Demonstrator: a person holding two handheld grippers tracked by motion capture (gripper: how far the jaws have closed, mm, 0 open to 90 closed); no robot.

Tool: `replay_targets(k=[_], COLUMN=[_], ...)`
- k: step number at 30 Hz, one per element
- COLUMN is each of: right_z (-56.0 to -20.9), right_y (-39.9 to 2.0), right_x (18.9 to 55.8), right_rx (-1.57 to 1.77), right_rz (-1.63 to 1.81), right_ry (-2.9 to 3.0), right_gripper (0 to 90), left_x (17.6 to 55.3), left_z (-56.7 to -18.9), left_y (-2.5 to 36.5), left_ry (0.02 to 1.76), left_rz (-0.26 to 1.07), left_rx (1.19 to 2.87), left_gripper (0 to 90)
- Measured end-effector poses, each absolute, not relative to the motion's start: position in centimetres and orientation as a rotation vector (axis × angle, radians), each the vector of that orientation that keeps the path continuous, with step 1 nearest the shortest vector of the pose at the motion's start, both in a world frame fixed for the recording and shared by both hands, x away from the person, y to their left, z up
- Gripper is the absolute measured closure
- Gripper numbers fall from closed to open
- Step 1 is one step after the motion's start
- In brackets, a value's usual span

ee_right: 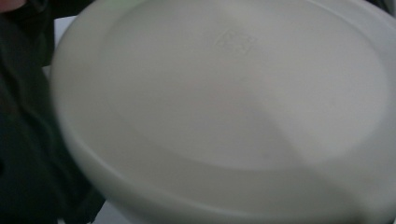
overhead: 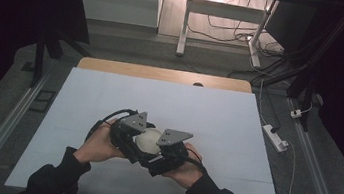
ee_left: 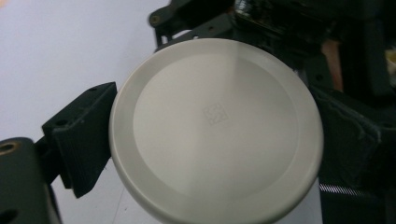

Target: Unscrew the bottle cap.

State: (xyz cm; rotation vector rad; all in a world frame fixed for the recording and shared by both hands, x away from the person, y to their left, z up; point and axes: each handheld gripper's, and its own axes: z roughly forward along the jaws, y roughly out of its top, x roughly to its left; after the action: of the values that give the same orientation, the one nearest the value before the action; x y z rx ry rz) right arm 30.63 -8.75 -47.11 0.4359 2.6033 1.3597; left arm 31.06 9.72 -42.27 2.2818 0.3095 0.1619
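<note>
Down at the near middle of the pale tabletop (overhead: 109,99), the left tongs (overhead: 131,133) and the right tongs (overhead: 169,149) meet around a round white lid (overhead: 148,139), which sits between them. From the left gripper view, the left tongs (ee_left: 205,140) stand wide, one black jaw just beside the lid's (ee_left: 215,128) left rim and the other against its right side. From the right gripper view, the lid (ee_right: 224,107) is blurred and very close; whether the right tongs grip it, I cannot tell.
</note>
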Motion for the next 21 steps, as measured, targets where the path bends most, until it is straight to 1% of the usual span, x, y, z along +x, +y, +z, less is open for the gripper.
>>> replay_targets(k=[1, 7, 10, 13, 14, 15, 18, 21], right_z=[-47.1, -47.1, -47.1, -47.1, -47.2, -47.2, -47.1, -47.1], right_y=[-8.7, -9.0, -9.1, -9.1, -9.1, -9.1, -9.1, -9.1], right_x=[30.6, 30.9, 31.0, 31.0, 31.0, 31.0, 30.9, 30.9], right_rx=[0.436, 0.480, 0.487, 0.488, 0.487, 0.481, 0.469, 0.463], right_rz=[1.360, 1.346, 1.349, 1.347, 1.348, 1.353, 1.366, 1.367], right_ry=[2.603, 2.571, 2.568, 2.570, 2.571, 2.573, 2.580, 2.585], right_gripper=[6.7, 6.7, 6.7, 6.7, 6.7, 6.7, 6.7, 6.7], left_x=[31.1, 30.5, 30.4, 30.6, 30.7, 30.8, 31.1, 31.4], left_z=[-42.3, -42.1, -42.2, -42.3, -42.3, -42.3, -41.8, -41.4], left_y=[9.7, 8.8, 8.7, 8.7, 8.7, 8.8, 9.7, 10.4], left_ry=[0.310, 0.442, 0.472, 0.457, 0.452, 0.448, 0.397, 0.323], left_rz=[0.162, 0.229, 0.241, 0.229, 0.216, 0.209, 0.159, 0.130], left_rx=[2.282, 2.268, 2.261, 2.256, 2.253, 2.252, 2.218, 2.240], left_gripper=[7.8, 7.8, 7.8, 7.2, 5.4, 0.6, 0.0, 0.0])
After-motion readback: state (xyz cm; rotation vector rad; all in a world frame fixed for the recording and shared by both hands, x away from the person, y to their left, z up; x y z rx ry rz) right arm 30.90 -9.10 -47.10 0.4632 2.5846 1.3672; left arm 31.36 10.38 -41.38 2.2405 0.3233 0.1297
